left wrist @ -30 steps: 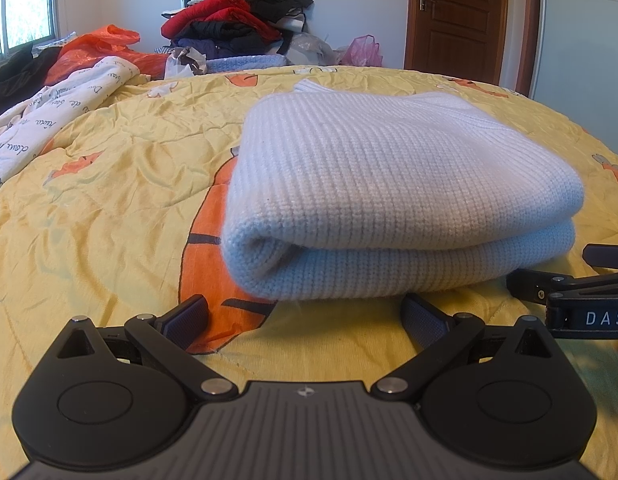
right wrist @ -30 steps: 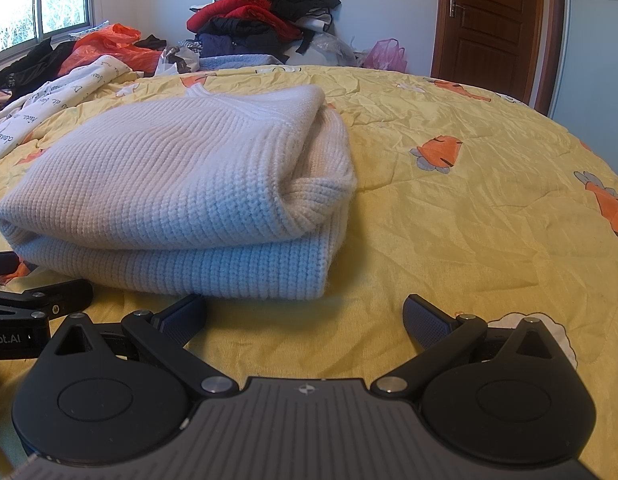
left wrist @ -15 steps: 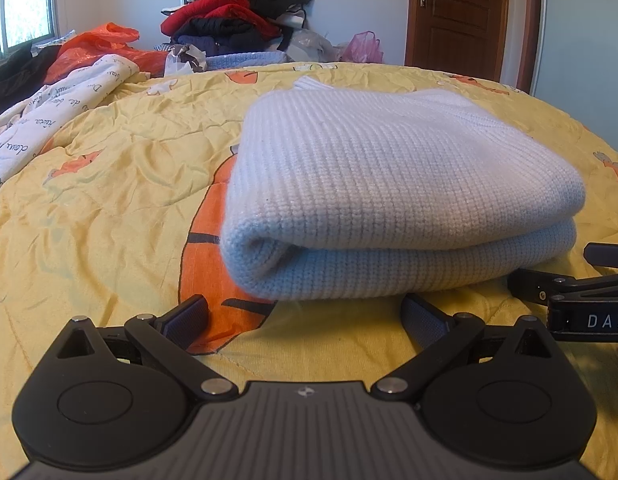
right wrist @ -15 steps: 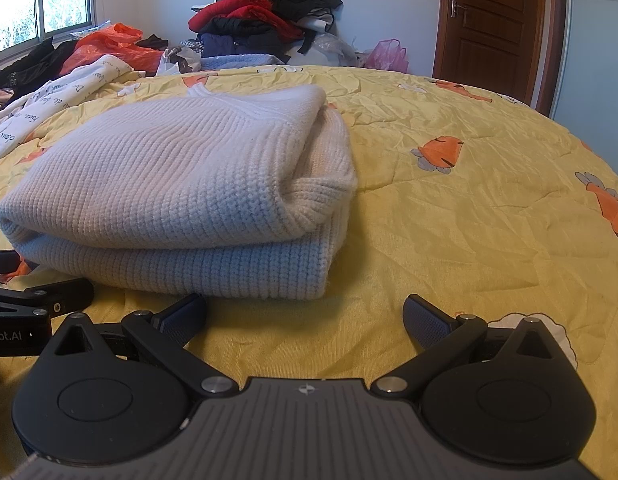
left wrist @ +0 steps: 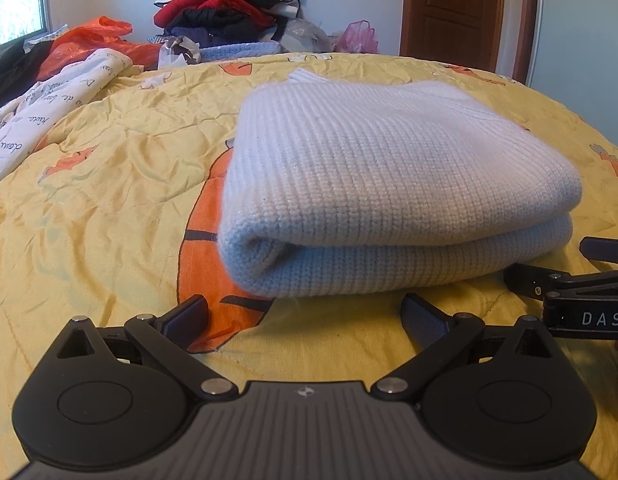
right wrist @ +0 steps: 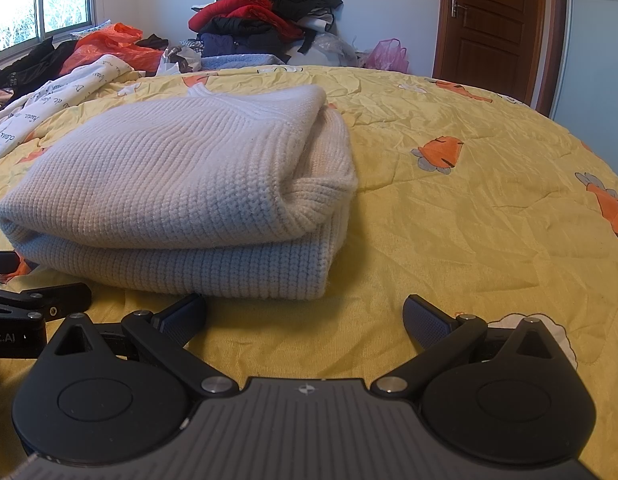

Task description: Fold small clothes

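Knitted sweater (left wrist: 389, 184) folded on yellow quilt (right wrist: 469, 216), both grippers' jaws spread, empty, near its front edge

A bed spread with a wrinkled yellow quilt (left wrist: 121, 184) printed with orange figures carries a folded white knit sweater (left wrist: 389, 184), lying flat. Left of the sweater lies a white cloth with script lettering (left wrist: 41, 120); beyond it, at the quilt's far edge, a heap of clothes (left wrist: 229, 12).
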